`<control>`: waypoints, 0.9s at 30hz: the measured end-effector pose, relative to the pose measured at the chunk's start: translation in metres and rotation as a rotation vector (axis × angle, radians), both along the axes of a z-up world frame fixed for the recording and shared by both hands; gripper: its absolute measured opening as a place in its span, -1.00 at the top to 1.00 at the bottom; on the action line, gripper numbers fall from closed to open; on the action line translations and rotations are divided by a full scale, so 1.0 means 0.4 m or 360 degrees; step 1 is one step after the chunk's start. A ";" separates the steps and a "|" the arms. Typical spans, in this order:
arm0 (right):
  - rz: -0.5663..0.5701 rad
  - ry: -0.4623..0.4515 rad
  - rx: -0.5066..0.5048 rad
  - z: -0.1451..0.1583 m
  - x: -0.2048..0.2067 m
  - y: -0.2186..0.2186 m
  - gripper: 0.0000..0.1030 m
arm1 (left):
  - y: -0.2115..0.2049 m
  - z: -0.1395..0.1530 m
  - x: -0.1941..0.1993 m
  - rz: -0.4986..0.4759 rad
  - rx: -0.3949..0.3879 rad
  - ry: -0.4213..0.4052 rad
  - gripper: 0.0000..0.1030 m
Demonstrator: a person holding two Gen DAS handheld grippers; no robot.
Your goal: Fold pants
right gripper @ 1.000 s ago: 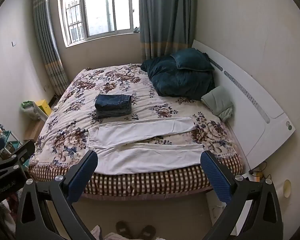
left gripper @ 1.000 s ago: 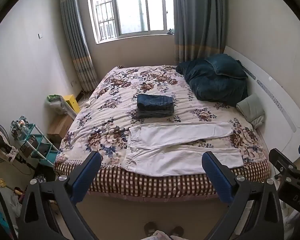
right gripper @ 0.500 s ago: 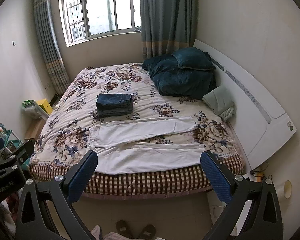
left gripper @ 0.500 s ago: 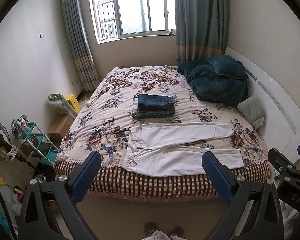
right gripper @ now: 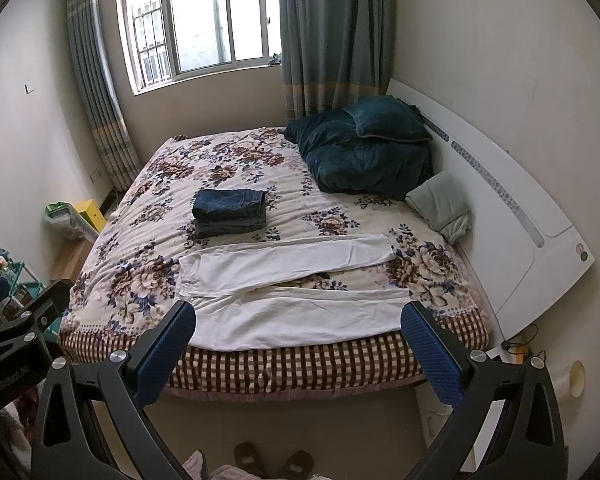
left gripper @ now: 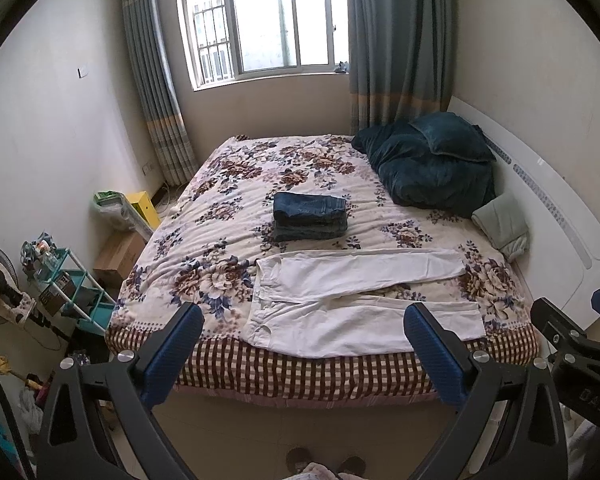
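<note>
White pants [left gripper: 352, 296] lie spread flat on the near part of the floral bed [left gripper: 220, 208], waist to the left, both legs stretching right; they also show in the right wrist view [right gripper: 296, 280]. My left gripper [left gripper: 304, 336] is open and empty, held above the floor short of the bed's near edge. My right gripper [right gripper: 298, 338] is open and empty, also short of the bed edge. Each gripper shows at the edge of the other's view.
A stack of folded dark jeans [left gripper: 310, 216] sits mid-bed. A dark teal duvet and pillow [left gripper: 428, 160] and a green folded cloth [left gripper: 500, 224] lie by the white headboard [right gripper: 500, 200]. A shelf rack and fan [left gripper: 40, 280] stand at left. Slippers [right gripper: 276, 460] are on the floor.
Both views have shifted very slightly; the bed sits a touch higher and farther in frame. Both grippers remain open and the pants have not moved.
</note>
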State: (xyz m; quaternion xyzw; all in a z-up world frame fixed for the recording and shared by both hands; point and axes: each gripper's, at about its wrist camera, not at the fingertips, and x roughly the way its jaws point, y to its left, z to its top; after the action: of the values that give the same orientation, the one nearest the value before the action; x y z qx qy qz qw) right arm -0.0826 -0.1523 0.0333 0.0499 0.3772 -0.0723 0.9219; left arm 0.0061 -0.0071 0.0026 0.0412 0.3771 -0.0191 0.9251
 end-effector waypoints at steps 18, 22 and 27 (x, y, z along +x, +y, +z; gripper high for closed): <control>-0.0003 -0.0012 -0.0002 0.006 0.008 -0.017 -1.00 | -0.023 0.004 -0.001 -0.0009 -0.0020 -0.0009 -1.00; 0.0000 -0.0004 0.0005 0.007 0.009 -0.021 -1.00 | -0.023 0.005 0.002 -0.0012 -0.0021 -0.0005 -1.00; -0.0001 -0.0002 0.0005 0.005 0.009 -0.026 -1.00 | -0.023 0.003 -0.002 -0.0015 -0.0021 -0.0011 -1.00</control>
State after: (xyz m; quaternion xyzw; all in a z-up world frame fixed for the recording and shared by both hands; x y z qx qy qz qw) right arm -0.0788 -0.1627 0.0352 0.0516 0.3769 -0.0721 0.9220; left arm 0.0054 -0.0165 0.0040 0.0368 0.3736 -0.0258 0.9265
